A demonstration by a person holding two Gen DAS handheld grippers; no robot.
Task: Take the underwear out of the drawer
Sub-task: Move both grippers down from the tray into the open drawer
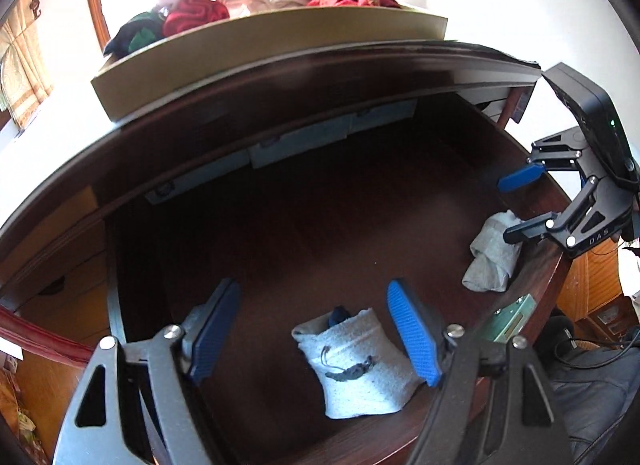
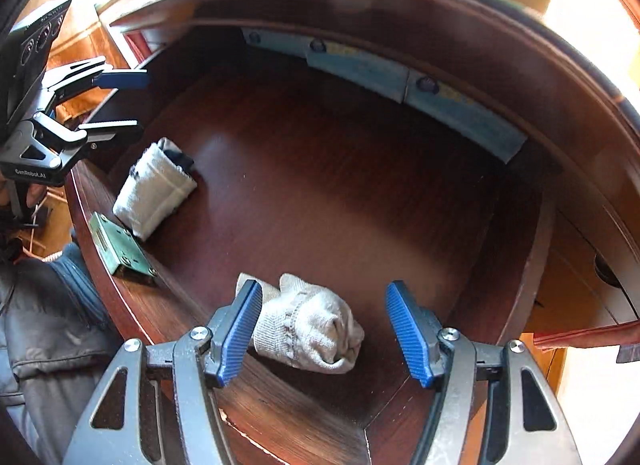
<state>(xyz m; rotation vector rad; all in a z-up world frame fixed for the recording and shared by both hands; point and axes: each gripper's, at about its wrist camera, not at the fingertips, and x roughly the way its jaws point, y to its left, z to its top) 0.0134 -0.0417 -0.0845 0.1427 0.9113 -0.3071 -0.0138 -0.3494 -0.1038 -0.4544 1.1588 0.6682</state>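
Note:
The dark wooden drawer [image 1: 320, 205] stands pulled out. A pale folded piece of underwear with a dark drawstring [image 1: 356, 369] lies on the drawer floor near the front. My left gripper [image 1: 316, 329] hangs open above it, blue pads either side and apart from it. A grey rolled piece [image 2: 312, 329] lies between the pads of my right gripper [image 2: 324, 329], which is open; its left pad is close to the cloth. In the left wrist view, the right gripper [image 1: 514, 207] is over that grey roll [image 1: 492, 257]. In the right wrist view, the left gripper [image 2: 134, 103] is over the pale piece [image 2: 156, 189].
A cardboard box [image 1: 280, 37] with red, white and green clothes sits on the dresser top above the drawer. A greenish lock plate [image 2: 116, 245] is fixed inside the drawer front. A person's dark clothing [image 2: 48, 325] is close to the front. Blue-grey strips [image 2: 400, 73] line the back.

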